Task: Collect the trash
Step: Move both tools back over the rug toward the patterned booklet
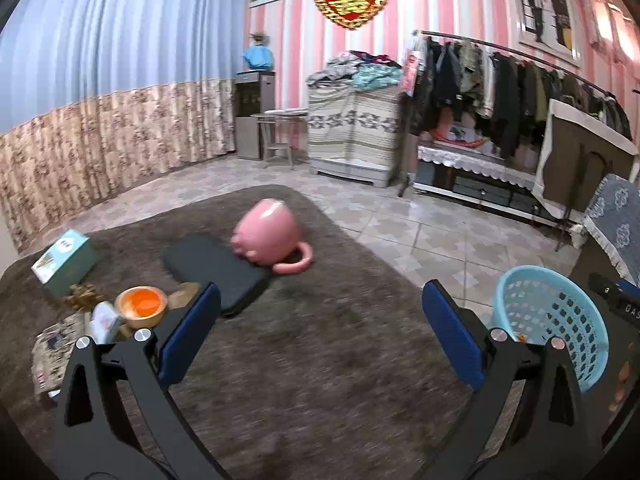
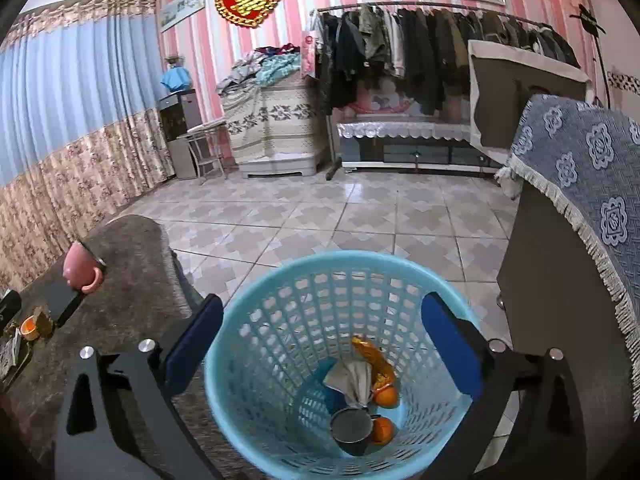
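Right gripper (image 2: 322, 334) spread (empty) over basket (image 2: 256, 320).

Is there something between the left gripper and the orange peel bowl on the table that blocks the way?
Nothing visible blocks it. The left gripper is open over bare brown tabletop, and the orange peel bowl sits just beyond its left finger, with a small packet beside it.

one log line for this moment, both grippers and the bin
left gripper: open, empty, over brown table | right gripper: open, empty, above light blue plastic basket | basket: holds orange peel, grey wrapper
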`<state>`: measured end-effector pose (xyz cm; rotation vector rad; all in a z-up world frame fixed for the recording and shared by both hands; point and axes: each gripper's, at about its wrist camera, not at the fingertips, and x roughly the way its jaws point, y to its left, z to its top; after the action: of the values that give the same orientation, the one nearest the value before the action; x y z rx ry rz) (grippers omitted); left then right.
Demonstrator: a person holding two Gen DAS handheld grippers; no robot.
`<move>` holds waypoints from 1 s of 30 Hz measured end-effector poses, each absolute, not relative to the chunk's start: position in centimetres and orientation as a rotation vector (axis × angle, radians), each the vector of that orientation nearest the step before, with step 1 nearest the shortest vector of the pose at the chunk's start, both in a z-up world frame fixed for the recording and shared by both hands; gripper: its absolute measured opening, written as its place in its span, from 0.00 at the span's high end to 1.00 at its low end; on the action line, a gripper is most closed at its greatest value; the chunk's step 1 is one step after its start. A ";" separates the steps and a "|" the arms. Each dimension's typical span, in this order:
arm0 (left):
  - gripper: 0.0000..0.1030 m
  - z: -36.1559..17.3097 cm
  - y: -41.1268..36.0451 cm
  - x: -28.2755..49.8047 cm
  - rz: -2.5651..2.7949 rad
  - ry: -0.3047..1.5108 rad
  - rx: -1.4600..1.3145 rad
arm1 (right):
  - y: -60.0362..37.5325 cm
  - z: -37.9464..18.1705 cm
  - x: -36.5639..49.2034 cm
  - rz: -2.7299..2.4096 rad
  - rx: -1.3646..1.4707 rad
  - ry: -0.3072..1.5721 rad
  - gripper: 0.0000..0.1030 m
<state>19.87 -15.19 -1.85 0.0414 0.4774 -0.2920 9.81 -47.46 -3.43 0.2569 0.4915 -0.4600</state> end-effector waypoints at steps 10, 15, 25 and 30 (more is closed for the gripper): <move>0.05 -1.9 -5.7 18.1 -0.140 0.481 -0.011 | -42.2 -2.5 11.1 -0.351 0.194 0.494 0.05; 0.05 -2.3 -0.6 17.6 -0.049 0.494 -0.038 | -39.0 -2.0 12.1 -0.279 0.148 0.490 0.05; 0.05 -3.8 7.0 16.6 0.092 0.525 -0.052 | -32.3 -1.7 13.5 -0.142 0.034 0.489 0.05; 0.05 -4.2 9.0 15.9 0.128 0.536 -0.068 | -30.2 -1.4 13.7 -0.075 0.010 0.496 0.05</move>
<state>15.88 9.04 -4.15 -0.0681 0.5355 0.1275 13.70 -30.21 -1.36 0.0105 0.4957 -0.0748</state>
